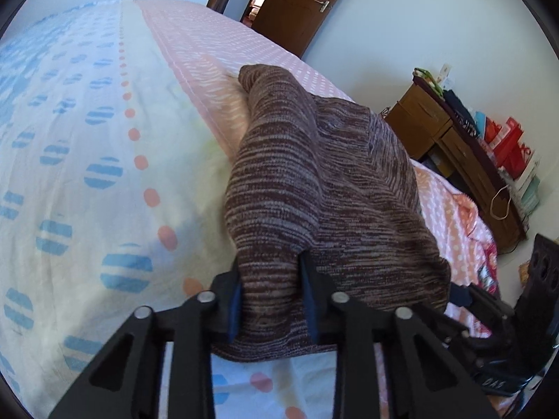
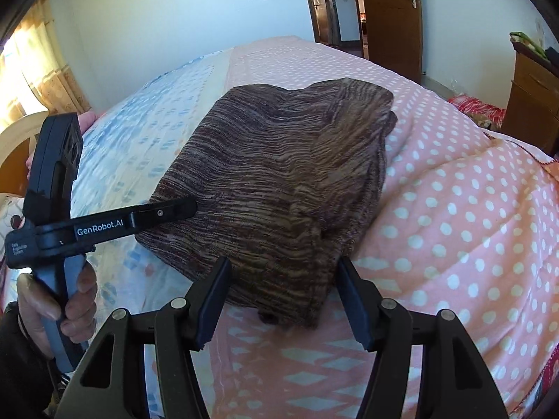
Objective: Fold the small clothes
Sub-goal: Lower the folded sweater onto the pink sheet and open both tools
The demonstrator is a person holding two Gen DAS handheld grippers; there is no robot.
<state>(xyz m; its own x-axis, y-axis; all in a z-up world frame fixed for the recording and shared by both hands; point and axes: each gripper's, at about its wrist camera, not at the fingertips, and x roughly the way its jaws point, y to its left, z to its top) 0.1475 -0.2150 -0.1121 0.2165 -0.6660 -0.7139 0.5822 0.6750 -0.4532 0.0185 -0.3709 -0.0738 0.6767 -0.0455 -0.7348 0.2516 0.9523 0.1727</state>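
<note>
A bedroom, a bed spread with a dotted pink and blue quilt (image 2: 454,216); the left gripper (image 1: 270,291) is clamping the near edge of a brown knitted garment (image 2: 279,174) lying folded mid-bed; the right gripper (image 2: 279,300) is standing open astride its near corner, pads not pressing; a clean fold probably needs both corners pinched evenly and lifted together.

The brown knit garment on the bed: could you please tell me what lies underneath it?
The garment rests on the bedspread, straddling its pink dotted part and the blue-patterned part. Whatever lies beneath its folded layers is covered and cannot be seen.
</note>
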